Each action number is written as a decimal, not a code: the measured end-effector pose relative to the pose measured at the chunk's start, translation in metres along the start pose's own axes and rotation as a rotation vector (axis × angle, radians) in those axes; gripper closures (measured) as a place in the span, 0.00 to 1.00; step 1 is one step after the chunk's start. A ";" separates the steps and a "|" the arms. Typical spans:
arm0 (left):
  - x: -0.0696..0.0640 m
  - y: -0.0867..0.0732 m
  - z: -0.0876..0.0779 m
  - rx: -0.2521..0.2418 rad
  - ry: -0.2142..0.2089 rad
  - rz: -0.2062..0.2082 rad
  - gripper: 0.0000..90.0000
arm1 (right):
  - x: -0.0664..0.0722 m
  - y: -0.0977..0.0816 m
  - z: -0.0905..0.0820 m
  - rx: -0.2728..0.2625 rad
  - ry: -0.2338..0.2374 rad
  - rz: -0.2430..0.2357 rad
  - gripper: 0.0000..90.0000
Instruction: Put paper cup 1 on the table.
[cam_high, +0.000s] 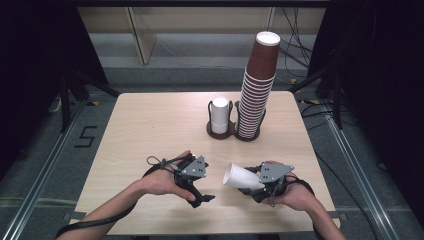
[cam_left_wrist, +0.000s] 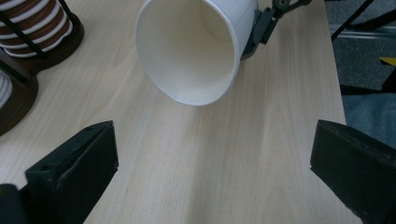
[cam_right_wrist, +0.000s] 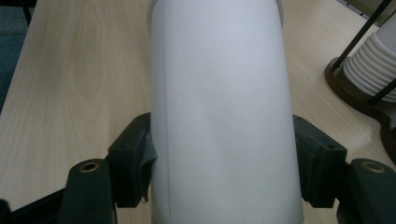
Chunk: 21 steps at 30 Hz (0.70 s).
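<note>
The white paper cup (cam_high: 242, 176) lies on its side in the air just above the table (cam_high: 150, 125), near its front edge and well in front of the cup holder (cam_high: 233, 131), which serves as the landmark here. The right gripper (cam_right_wrist: 219, 158) is clamped on the cup's lower body, one black jaw pressing each side, so the open mouth points across toward the left gripper (cam_high: 200, 192). Held this way, the rim and hollow inside face the other hand, probably so that hand can take hold of the rim or reach inside. The left gripper sits just beside the cup's mouth, its jaws spread wide with nothing between them, bare wood showing in the gap. Behind the cup, the holder carries a short white cup stack (cam_high: 219, 115) on its left side and a tall leaning brown cup stack (cam_high: 256, 90) on its right, likely source or destination for the cup.
</note>
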<state>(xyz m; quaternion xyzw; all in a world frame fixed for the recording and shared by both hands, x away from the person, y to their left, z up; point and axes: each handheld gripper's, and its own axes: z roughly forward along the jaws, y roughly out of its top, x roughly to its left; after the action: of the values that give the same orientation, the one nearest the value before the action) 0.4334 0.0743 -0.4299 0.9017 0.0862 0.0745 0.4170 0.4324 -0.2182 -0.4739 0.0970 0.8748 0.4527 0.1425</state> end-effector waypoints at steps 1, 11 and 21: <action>0.001 0.000 0.000 -0.008 0.000 -0.003 0.01 | 0.000 0.000 0.000 -0.009 -0.011 -0.005 0.37; 0.008 0.003 0.007 -0.076 -0.013 -0.101 0.01 | 0.005 -0.002 0.009 -0.047 -0.031 0.002 0.36; 0.011 0.004 0.013 -0.106 -0.027 -0.110 0.01 | 0.011 0.001 0.015 -0.097 -0.046 0.000 0.36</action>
<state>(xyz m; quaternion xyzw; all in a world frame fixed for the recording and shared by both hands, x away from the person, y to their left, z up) 0.4472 0.0649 -0.4348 0.8733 0.1260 0.0437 0.4686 0.4273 -0.2034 -0.4833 0.1001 0.8483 0.4924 0.1672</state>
